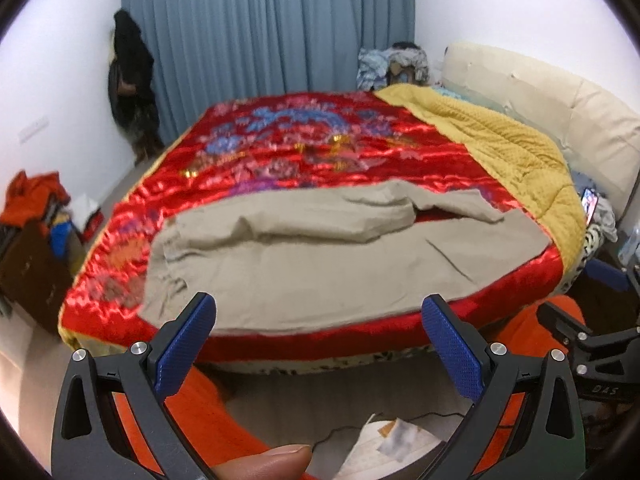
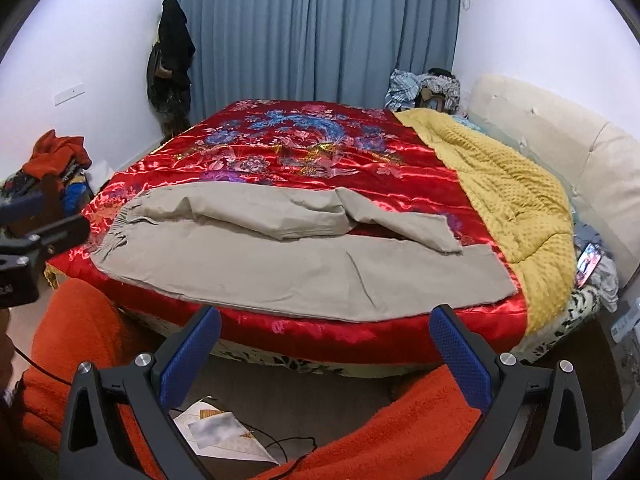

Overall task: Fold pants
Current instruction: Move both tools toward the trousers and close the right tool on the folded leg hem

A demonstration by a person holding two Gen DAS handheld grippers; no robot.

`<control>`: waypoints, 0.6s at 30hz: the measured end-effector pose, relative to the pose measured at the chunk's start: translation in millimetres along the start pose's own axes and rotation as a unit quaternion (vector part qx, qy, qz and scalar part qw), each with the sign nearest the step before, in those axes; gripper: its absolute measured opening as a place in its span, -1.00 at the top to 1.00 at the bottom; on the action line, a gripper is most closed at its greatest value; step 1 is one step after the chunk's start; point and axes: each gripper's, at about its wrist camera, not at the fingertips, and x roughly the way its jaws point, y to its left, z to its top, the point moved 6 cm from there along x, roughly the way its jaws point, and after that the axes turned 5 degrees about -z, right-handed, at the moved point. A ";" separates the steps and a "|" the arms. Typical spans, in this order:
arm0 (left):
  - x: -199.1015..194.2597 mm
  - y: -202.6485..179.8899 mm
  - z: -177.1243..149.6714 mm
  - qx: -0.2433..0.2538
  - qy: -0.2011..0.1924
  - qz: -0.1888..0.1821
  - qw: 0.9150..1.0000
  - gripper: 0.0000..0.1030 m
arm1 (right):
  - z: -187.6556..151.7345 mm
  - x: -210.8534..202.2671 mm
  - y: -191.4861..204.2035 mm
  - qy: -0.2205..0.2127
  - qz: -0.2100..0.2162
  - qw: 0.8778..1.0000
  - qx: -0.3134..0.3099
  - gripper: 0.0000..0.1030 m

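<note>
Pants (image 2: 280,272) are lying along the near edge of the bed (image 2: 360,336), waistband toward its left corner, far leg bunched. Left gripper (image 1: 320,320) and right gripper (image 2: 326,328) are hovering short of that edge, jaws spread, empty. Best flattening the rumpled leg first, then pinching matching hems and folding evenly.

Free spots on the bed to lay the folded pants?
Bare red quilt beyond the pants, toward the curtain. Crowded: yellow blanket covers the headboard side; near edge is only a thin strip.
</note>
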 end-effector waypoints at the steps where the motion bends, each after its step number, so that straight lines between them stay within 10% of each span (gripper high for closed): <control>1: 4.6 0.9 0.4 -0.002 0.004 0.001 1.000 -0.99 | 0.0 3.9 -0.2 0.003 0.011 1.000 0.003 -0.99; 14: 88.2 -0.2 48.4 0.009 0.006 0.003 1.000 -0.99 | 37.5 80.6 -15.8 -0.040 0.186 0.977 0.099 -1.00; 18: 112.2 6.7 46.7 -0.014 0.021 0.009 1.000 -0.99 | 38.2 143.4 -40.1 -0.001 0.149 0.987 0.058 -1.00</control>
